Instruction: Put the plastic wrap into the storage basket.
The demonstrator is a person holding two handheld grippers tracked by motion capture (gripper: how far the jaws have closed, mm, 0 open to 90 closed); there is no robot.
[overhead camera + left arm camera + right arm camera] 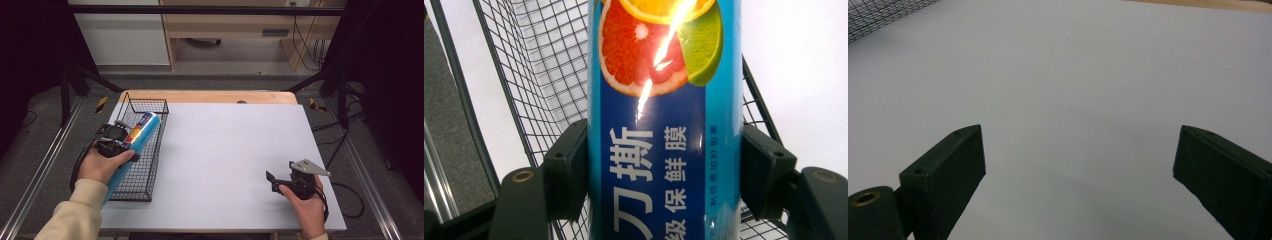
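We wear a cream long sleeve (75, 212) on the left arm; a sliver of the same cream cuff (320, 236) shows at the right wrist. The left claw (114, 137) has a black body with a round dark lens housing on top, and a black cable (77, 167) loops off it. The right claw (274, 181) is black too, topped by a grey three-cornered plate (309, 167) with small holes; a black cable (350, 200) trails from it. Both claws carry blocky matte-black jaws with small screw holes, and brass-coloured eyelets (522, 176) sit at the jaw bases.
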